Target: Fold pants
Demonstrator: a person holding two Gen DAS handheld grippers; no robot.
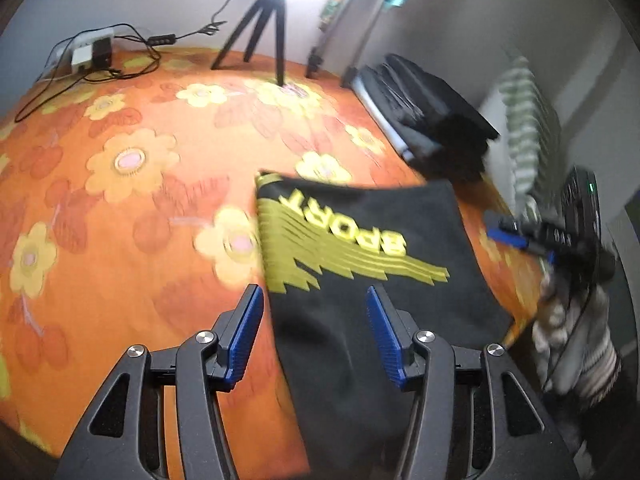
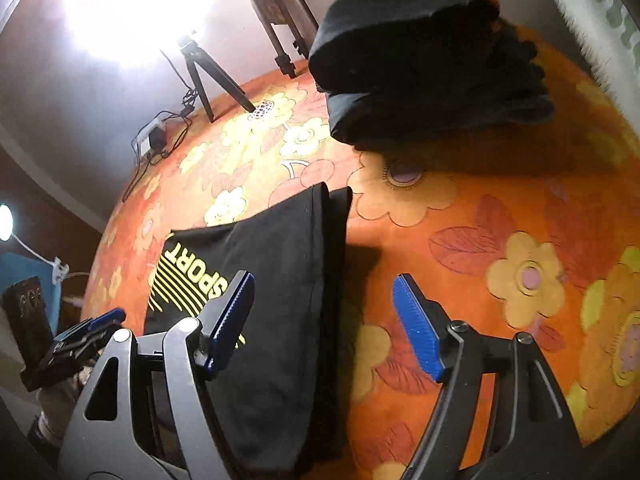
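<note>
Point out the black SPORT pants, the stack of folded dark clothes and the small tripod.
black SPORT pants (image 1: 360, 216), left wrist view, yellow lettering.
stack of folded dark clothes (image 2: 424, 64), right wrist view, top garment.
small tripod (image 1: 276, 20), left wrist view, leg hub.

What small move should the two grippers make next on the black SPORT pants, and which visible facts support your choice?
Probably lower both grippers onto the near end of the black pants and pinch it. The left gripper and right gripper both hover open and hold nothing, while the pants lie folded lengthwise on the orange floral cloth, so a crosswise fold seems due.
</note>
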